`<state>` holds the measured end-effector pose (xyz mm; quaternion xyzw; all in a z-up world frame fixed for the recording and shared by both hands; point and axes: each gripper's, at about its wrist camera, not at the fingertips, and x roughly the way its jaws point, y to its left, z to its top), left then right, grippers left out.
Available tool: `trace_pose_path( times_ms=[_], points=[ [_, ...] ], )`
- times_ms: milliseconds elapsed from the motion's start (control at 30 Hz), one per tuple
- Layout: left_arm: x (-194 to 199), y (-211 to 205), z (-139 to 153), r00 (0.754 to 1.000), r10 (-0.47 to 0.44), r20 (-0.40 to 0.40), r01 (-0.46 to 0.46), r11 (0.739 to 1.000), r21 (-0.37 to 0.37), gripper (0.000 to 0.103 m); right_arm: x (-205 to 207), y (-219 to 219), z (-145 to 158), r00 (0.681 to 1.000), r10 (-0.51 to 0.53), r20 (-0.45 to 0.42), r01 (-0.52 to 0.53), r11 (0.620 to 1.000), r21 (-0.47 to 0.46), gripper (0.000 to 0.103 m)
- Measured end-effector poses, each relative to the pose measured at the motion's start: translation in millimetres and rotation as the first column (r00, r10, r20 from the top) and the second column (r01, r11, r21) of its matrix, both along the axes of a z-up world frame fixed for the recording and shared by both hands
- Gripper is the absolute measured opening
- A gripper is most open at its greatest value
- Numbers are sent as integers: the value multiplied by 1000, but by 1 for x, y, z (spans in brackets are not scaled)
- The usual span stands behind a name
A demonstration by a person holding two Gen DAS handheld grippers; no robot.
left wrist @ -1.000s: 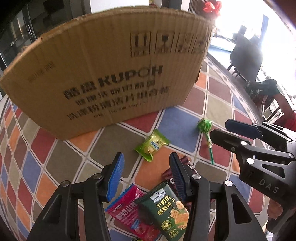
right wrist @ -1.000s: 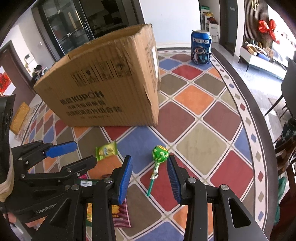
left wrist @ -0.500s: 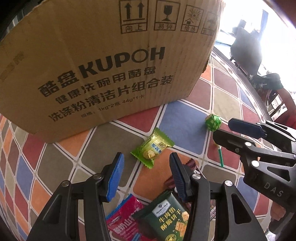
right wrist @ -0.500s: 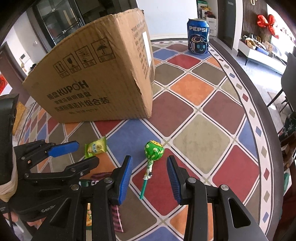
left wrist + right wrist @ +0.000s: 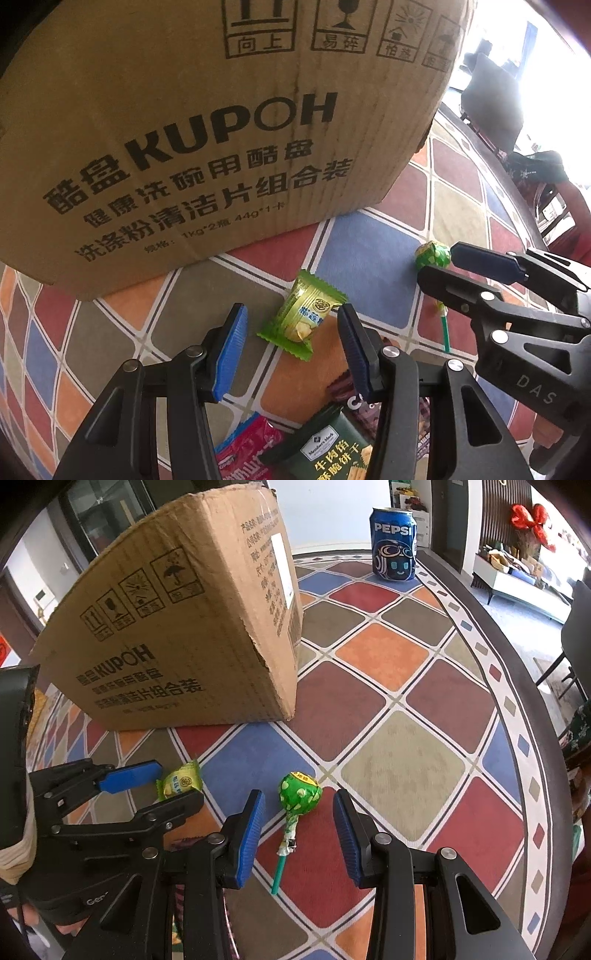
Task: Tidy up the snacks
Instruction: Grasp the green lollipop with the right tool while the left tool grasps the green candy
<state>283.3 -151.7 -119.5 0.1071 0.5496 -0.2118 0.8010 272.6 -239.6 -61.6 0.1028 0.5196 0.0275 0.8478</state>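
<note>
Checkered worktop [image 5: 399, 653] carries a light, crinkly candy packet [image 5: 301, 317] and a lollipop [image 5: 299, 794]. Both tongs, left [image 5: 291, 354] and right [image 5: 299, 840], gape empty; I'd grip the stiff round lollipop head.

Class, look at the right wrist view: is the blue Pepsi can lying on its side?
No, the blue Pepsi can stands upright on the colourful patterned table, beyond the brown cardboard box.

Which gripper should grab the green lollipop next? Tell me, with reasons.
Right. The right gripper is open with the green lollipop lying between its fingers. The left gripper is lined up on the green candy packet instead.
</note>
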Motion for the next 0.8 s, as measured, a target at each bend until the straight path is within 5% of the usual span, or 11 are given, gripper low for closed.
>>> trace_pose_path(
  times_ms=[233,367,800],
  points=[
    [7,-2,2,1000,-7,7,7,1000,-8,25,5,3,-5,1000,5,-6,-5,1000,1,39],
    [5,-2,2,1000,-12,1,12,1000,-23,22,7,8,-5,1000,16,-4,-16,1000,-8,28],
    [-14,12,26,1000,8,28,-6,998,-61,20,-3,14,12,999,36,35,-36,999,-3,27]
  ],
)
